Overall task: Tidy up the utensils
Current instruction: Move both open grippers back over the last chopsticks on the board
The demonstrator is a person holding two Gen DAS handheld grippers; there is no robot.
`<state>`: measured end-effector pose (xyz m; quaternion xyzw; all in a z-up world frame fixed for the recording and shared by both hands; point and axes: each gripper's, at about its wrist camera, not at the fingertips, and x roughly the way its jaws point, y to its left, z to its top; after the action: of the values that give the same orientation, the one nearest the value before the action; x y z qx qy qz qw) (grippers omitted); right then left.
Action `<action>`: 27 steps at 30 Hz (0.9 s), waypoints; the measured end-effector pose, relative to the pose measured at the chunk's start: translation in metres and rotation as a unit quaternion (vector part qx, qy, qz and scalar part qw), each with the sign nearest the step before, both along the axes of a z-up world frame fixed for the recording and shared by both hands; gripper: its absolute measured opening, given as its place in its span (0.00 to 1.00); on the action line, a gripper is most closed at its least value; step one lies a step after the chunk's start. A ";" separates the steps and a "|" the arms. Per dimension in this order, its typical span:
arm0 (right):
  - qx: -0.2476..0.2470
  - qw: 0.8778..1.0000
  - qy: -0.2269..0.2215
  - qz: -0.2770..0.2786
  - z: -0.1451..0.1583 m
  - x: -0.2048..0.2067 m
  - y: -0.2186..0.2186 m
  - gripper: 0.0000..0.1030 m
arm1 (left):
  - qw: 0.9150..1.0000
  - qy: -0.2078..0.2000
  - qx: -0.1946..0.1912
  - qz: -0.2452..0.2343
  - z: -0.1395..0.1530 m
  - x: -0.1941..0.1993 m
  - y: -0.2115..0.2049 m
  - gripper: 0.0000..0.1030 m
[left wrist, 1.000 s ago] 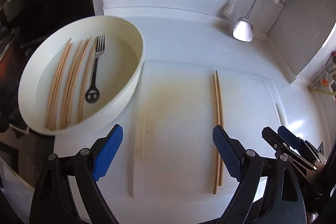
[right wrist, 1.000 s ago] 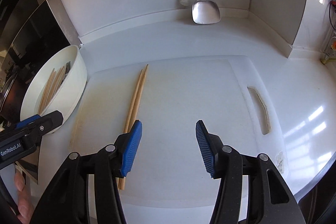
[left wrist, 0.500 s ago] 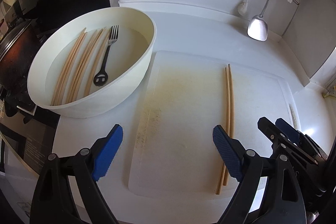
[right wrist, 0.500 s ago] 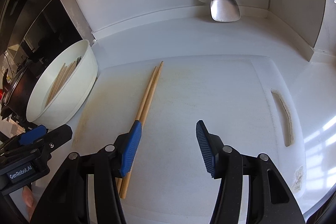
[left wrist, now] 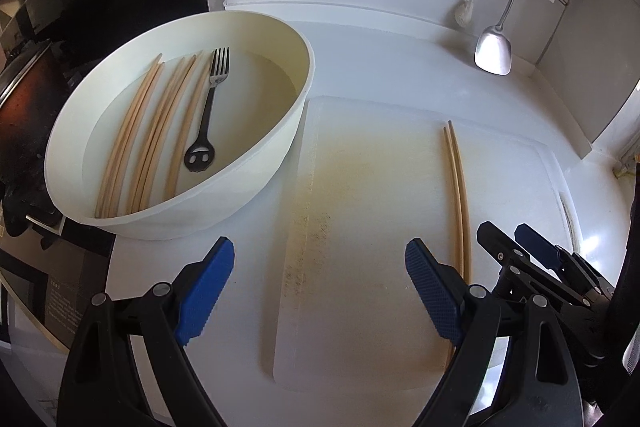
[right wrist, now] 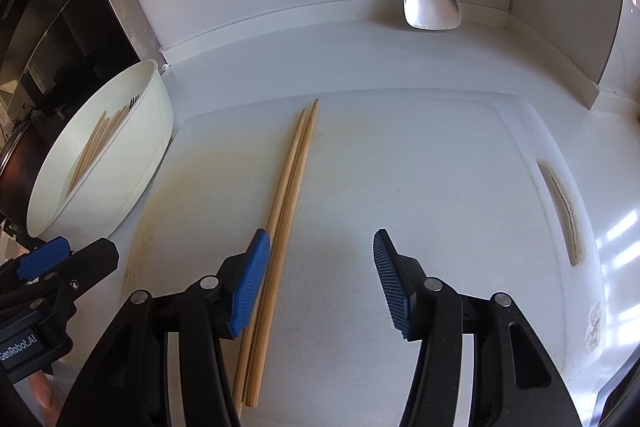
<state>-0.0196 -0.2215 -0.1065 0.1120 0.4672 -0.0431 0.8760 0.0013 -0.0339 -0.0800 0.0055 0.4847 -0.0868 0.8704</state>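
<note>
I see the white worktop (right wrist: 320, 43) carrying a cutting board (right wrist: 420, 187), with a bowl (left wrist: 224, 203) at its left edge. Only my left view looks into the bowl: chopsticks (left wrist: 136, 135) and a black fork (left wrist: 208, 111) lie there. A loose pair (right wrist: 284, 195) lies on the board's left half. My right view shows the right claw (right wrist: 318, 283) open, its left pad just beside the pair. The left claw (left wrist: 320, 291) gapes wide, empty, over the board's left edge.
</note>
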 end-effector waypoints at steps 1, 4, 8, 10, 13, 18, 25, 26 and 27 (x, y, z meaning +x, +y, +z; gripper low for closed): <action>-0.002 1.000 0.001 -0.001 -0.001 0.001 0.000 0.50 | 1.000 0.001 -0.001 0.000 -0.001 0.001 0.001 0.83; -0.011 1.000 0.003 -0.006 -0.002 0.003 0.002 0.50 | 1.000 0.004 -0.003 -0.001 -0.002 0.002 0.003 0.83; -0.032 0.999 0.005 -0.006 -0.004 0.005 0.008 0.50 | 1.000 0.004 -0.003 -0.004 -0.003 0.003 0.004 0.83; -0.038 0.999 0.006 -0.006 -0.005 0.006 0.010 0.50 | 1.000 0.004 -0.005 -0.005 -0.004 0.004 0.004 0.83; -0.047 0.999 0.009 -0.008 -0.007 0.007 0.012 0.50 | 1.000 0.005 -0.005 -0.004 -0.003 0.003 0.004 0.83; -0.052 0.999 0.012 -0.008 -0.009 0.008 0.014 0.50 | 1.000 0.005 -0.007 -0.006 -0.004 0.005 0.005 0.83; -0.066 0.998 0.005 -0.009 -0.008 0.005 0.018 0.50 | 1.000 0.007 -0.008 -0.007 -0.005 0.005 0.005 0.83; -0.068 0.998 0.004 -0.010 -0.008 0.005 0.018 0.50 | 1.000 0.007 -0.007 -0.007 -0.005 0.005 0.005 0.83; -0.069 0.998 0.003 -0.009 -0.008 0.005 0.018 0.50 | 1.000 0.008 -0.007 -0.007 -0.005 0.004 0.005 0.83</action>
<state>-0.0148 -0.2030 -0.1149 0.0553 0.4651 -0.0836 0.8796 0.0058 -0.0291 -0.0847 0.0019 0.4907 -0.0960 0.8660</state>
